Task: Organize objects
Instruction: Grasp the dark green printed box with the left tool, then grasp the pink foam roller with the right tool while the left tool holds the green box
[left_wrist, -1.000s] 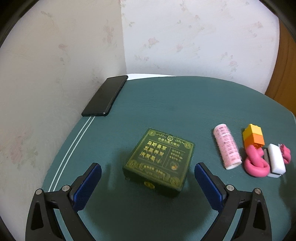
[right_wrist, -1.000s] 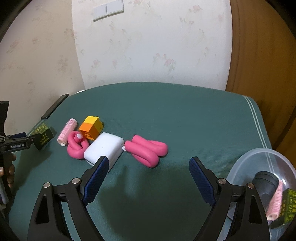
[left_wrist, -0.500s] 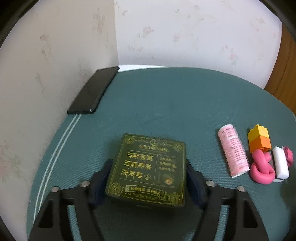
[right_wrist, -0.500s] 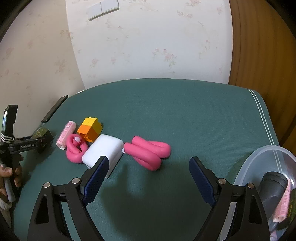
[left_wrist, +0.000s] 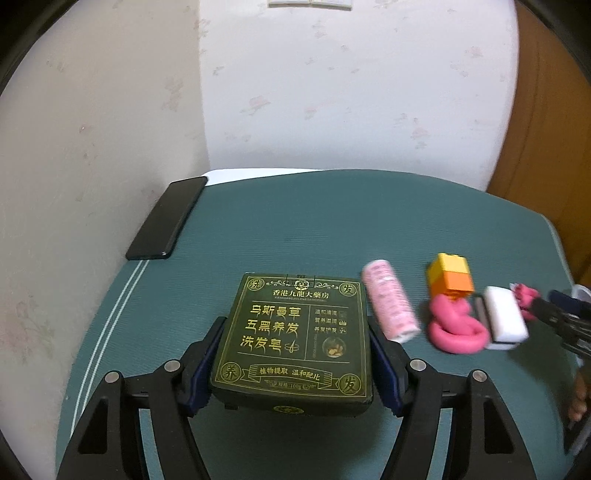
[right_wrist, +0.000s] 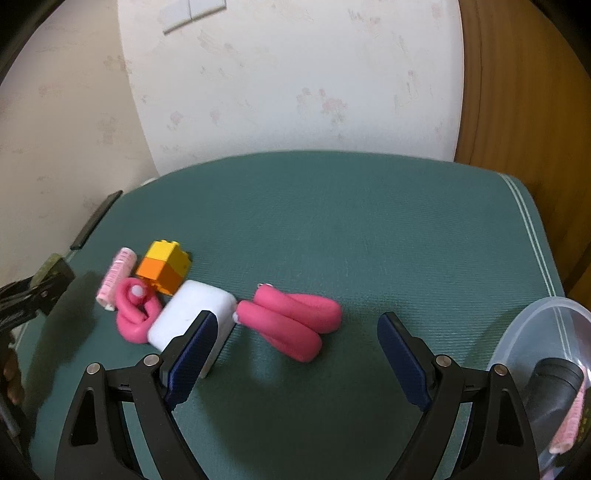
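Observation:
My left gripper is shut on a dark green soap box with gold lettering and holds it above the green mat. It also shows at the left edge of the right wrist view. To its right lie a pink hair roller, an orange and yellow toy brick, a pink twisted cord and a white charger. My right gripper is open and empty, just in front of the white charger and the pink cord bundle.
A black phone lies at the mat's far left by the wall. A clear plastic bowl at the right holds a black object and a pink roller. Walls close the back and left.
My left gripper closed on the green box and lifted it, tilting the view up and toward the right. My right gripper stayed open and shifted slightly toward the charger.

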